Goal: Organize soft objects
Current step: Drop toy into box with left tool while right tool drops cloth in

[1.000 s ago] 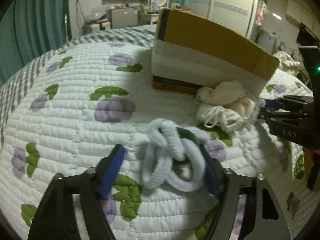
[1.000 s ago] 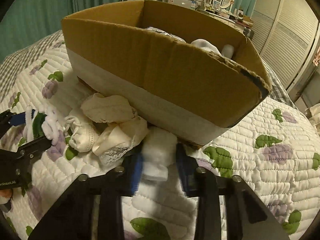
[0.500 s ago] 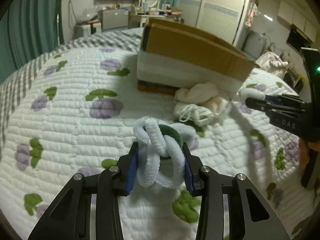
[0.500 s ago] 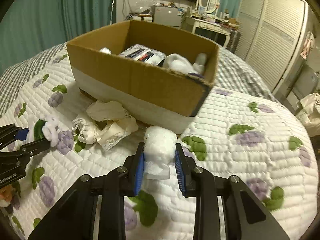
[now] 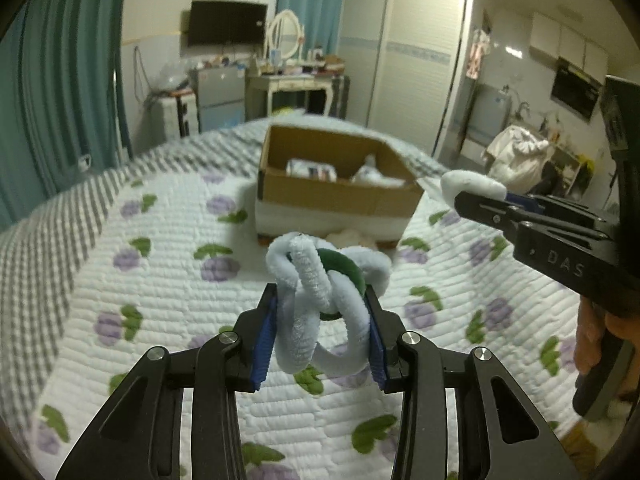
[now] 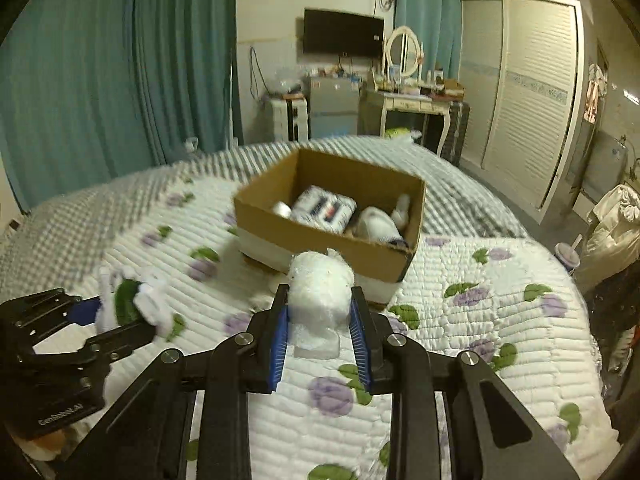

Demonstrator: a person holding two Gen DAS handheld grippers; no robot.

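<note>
A lived-in home bedroom is shown. The foreground is filled by a bed [image 6: 460, 320] covered with a white quilt printed with purple flowers. Beyond the bed's far end, a dressing table [image 6: 408, 100] with an oval mirror [image 6: 404, 50] is seen below a wall-mounted television [image 6: 344, 32]. Teal curtains [image 6: 100, 80] hang left of the bed, and a louvred wardrobe [image 6: 532, 92] stands to its right.

Cardboard box's [image 6: 320, 240] blurred contents; cloth pile [image 5: 352, 237] largely hidden behind fuzzy loops [image 5: 320, 300].
</note>
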